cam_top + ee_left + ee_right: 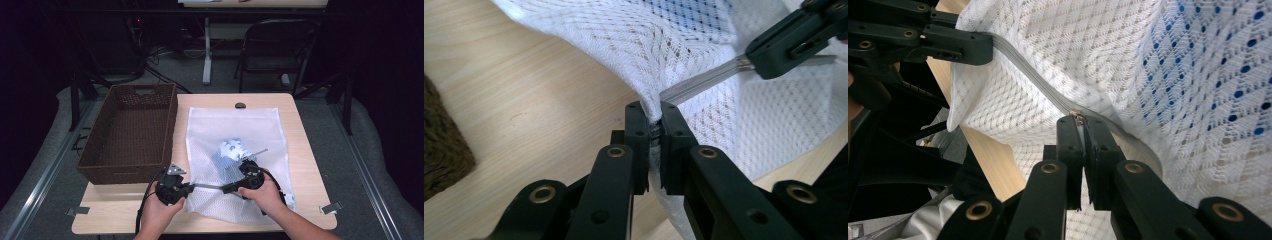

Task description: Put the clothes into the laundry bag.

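A: Mesh first: the white mesh laundry bag [235, 150] lies flat on the wooden table [300, 130], its near edge lifted between the 2 tongs. What does each one hold?

B: Left gripper [189, 188] is clenched on the bag's near corner; in its own view [653, 131] the jaws pinch bunched mesh at the end of the grey zipper [704, 82]. Right gripper [226, 189] is clenched too, and its view [1082, 131] shows the jaws meeting on the small metal zipper pull [1078, 118].

A: So how does the zipper run?

B: Straight from 1 gripper to the other, a taut grey line [207, 186] along the near hem. My guess is the coming move turns on that axis: the right hand sits on the pull, so it should travel along the line, away from the left, which anchors.

A: And beyond the tongs?

B: Past both tips, inside the bag, a blue-dotted cloth [231, 150] sits bundled. Further off to the left gripper's far side stands the brown woven basket [131, 132], well apart from the zipper.
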Action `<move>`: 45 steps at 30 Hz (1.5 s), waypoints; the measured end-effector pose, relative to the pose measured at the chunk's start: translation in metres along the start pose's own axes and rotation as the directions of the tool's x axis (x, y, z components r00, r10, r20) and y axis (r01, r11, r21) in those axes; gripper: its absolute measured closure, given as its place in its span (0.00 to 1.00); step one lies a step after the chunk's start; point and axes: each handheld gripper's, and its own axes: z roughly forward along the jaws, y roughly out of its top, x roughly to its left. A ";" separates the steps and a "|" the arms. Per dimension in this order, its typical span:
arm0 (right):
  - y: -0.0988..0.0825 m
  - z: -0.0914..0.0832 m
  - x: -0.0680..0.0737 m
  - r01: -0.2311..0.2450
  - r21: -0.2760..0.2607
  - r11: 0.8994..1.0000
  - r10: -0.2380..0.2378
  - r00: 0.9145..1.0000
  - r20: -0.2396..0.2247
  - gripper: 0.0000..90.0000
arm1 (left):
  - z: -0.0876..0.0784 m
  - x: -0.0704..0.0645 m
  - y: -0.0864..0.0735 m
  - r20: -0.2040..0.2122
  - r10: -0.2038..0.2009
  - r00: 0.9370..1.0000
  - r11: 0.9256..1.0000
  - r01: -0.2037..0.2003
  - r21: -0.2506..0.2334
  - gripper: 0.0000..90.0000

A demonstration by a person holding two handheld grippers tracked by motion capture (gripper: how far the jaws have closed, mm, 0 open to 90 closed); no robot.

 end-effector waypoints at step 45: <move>-0.051 -0.042 -0.056 -0.127 -0.062 0.990 0.129 0.991 0.036 0.96 | -0.004 0.013 -0.005 -0.071 -0.023 0.997 0.999 0.026 0.037 0.95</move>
